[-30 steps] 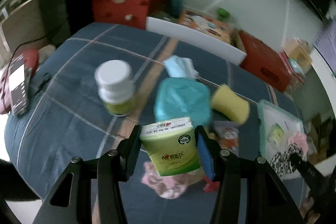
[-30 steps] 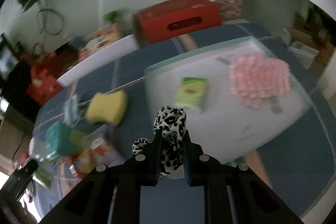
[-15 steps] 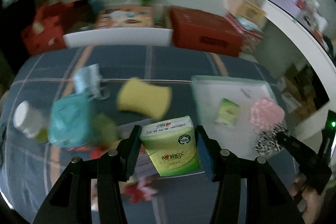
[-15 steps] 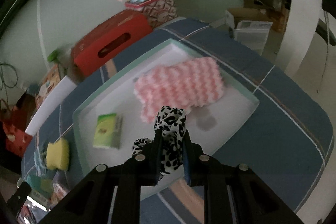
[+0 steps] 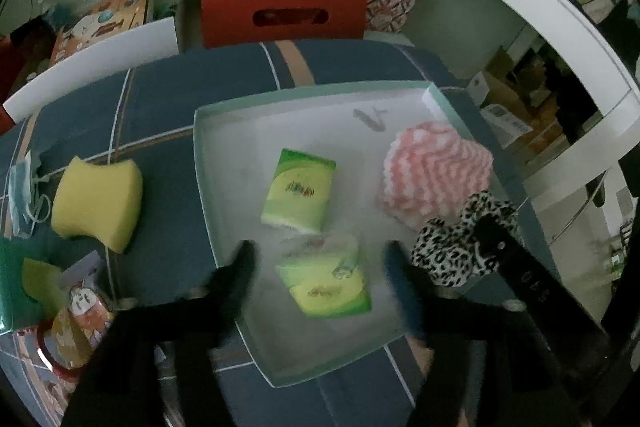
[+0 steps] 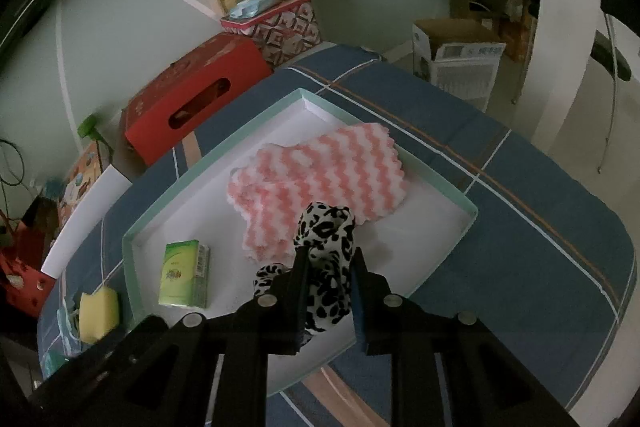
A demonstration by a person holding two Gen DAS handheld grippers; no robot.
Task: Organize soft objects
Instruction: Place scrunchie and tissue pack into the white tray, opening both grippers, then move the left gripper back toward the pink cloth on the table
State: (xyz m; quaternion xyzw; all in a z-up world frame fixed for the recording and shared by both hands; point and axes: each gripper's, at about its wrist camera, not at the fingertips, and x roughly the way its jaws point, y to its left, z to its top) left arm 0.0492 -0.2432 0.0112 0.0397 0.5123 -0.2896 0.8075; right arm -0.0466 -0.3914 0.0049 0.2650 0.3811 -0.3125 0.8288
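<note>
Left tongs (image 5: pixel 320 259): spread wide, nothing between the tips. A green tissue pack (image 5: pixel 326 285) sits blurred between and just beyond them, inside the tray (image 5: pixel 200 163); whether it rests on the tray floor or is mid-drop, cannot tell (motion blur). Right tongs (image 6: pixel 329 269): clenched on a leopard-print scrunchie (image 6: pixel 326 239), held over the near part of the tray.

Step in hand, by my reading: soft things are being gathered into the tray. The left side's delivery looks done; the right side's is at the release point. Already in the tray: a second green tissue pack (image 5: pixel 298 189) toward the middle, and a pink-and-white wavy cloth (image 5: pixel 436 173) at the tray's right side, with the scrunchie just in front of it.

Next move calls for: lowering the scrunchie onto bare tray floor beside the cloth, then parting the tongs (fabric may cling to the pads, so lift straight up). After that the left tongs are free for the yellow sponge (image 5: pixel 98 203), which lies outside the tray, to its left. A pale blue face mask (image 5: pixel 24 193) lies further left of the tray, beyond the sponge.

Surface (image 5: pixel 160 95): covered in dark blue cloth with white and tan plaid lines. Behind the tray stands a red box (image 5: pixel 282 9) with a slot. Further from the tray: patterned boxes, a white curved shelf edge, pale green wall. Light is dim.
</note>
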